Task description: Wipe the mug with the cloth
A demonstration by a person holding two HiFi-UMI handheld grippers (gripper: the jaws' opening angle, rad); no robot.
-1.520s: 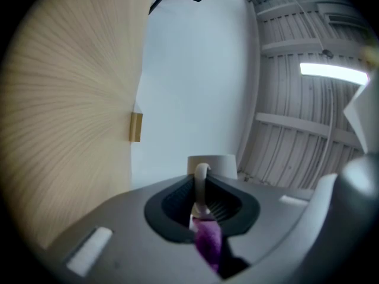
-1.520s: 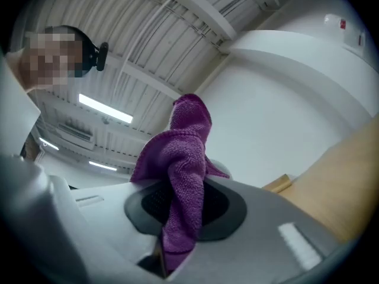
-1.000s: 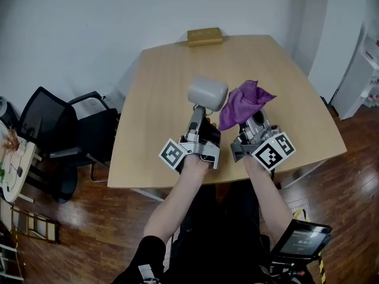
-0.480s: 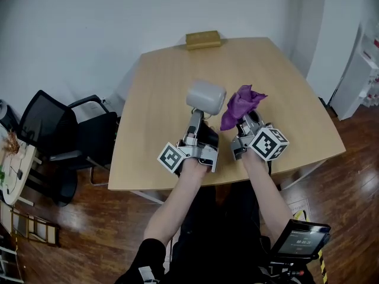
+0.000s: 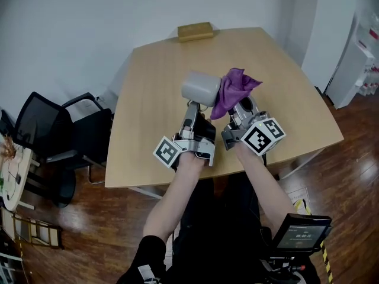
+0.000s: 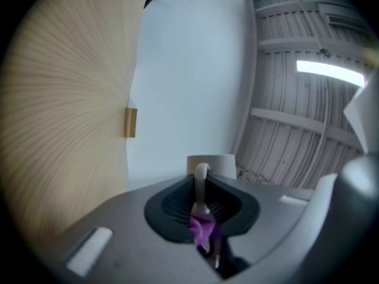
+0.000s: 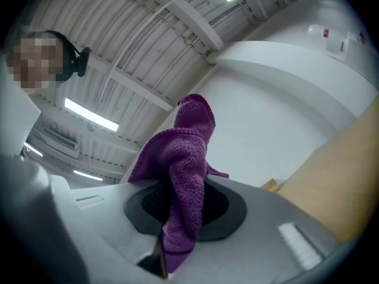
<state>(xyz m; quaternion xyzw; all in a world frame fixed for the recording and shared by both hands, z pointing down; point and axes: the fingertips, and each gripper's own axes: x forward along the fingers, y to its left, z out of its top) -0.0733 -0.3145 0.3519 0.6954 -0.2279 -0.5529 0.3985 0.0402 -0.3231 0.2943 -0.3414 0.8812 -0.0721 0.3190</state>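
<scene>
Purple cloth (image 5: 232,87), soft and light, is clamped in the right tool (image 5: 241,110), just beside the grey mug (image 5: 201,89). The left tool (image 5: 192,106) is closed on its handle (image 6: 201,179) above the counter (image 5: 148,99). The mug looks hard, smooth and probably fragile.

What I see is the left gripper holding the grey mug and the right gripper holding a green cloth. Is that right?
Not quite. The cloth is purple, not green; the right gripper view shows it clearly. The left gripper does hold the grey mug, and the right gripper does hold the cloth.
</scene>
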